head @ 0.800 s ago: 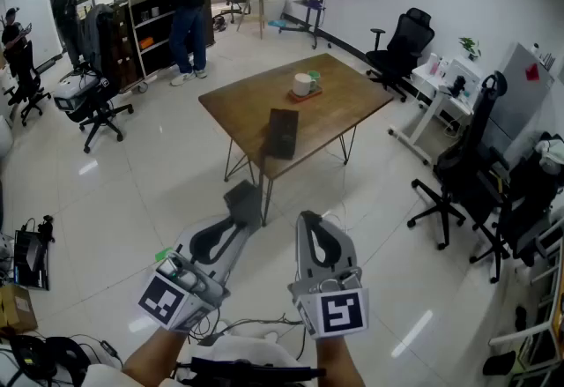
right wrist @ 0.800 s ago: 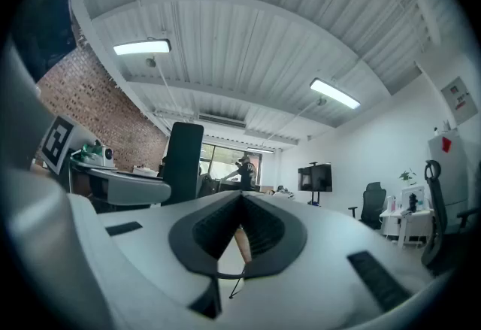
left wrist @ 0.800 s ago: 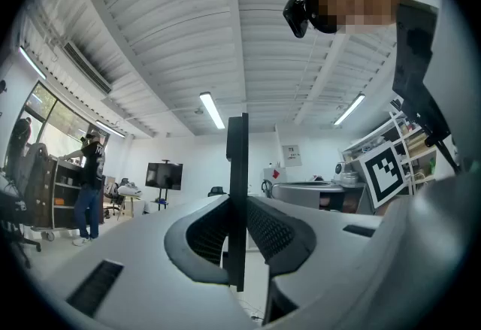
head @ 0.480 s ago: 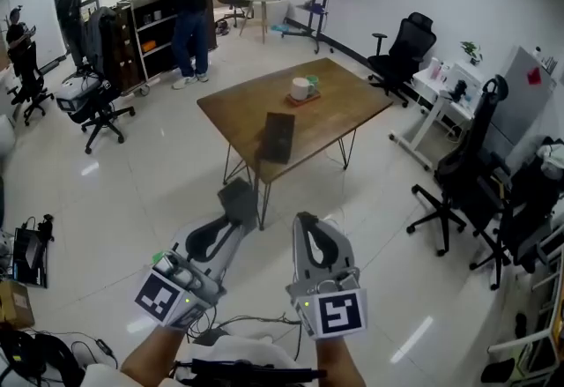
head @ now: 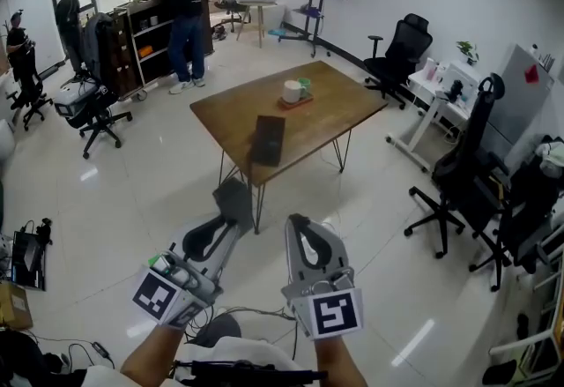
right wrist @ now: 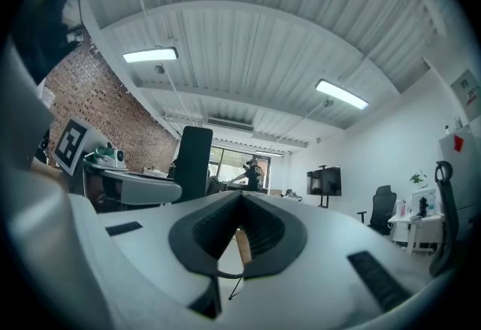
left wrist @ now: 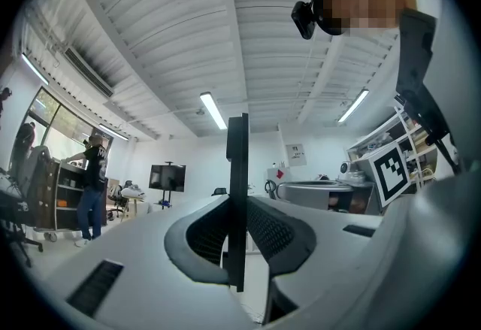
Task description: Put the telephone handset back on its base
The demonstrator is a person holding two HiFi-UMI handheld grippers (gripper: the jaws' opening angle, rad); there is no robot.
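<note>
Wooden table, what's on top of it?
A white mug on a small mat, something green behind it, and a dark flat box near the front edge. What the box covers can't be seen.

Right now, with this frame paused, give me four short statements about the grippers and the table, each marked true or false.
1. The left gripper clamps a thin dark handset between its fingers. True.
2. The right gripper holds the mug. False: its fingers are together on nothing, and the mug stands on the wooden table.
3. A dark base lies on that table. True.
4. Both grippers are above the tabletop. False: they are over the white floor, short of the table.
</note>
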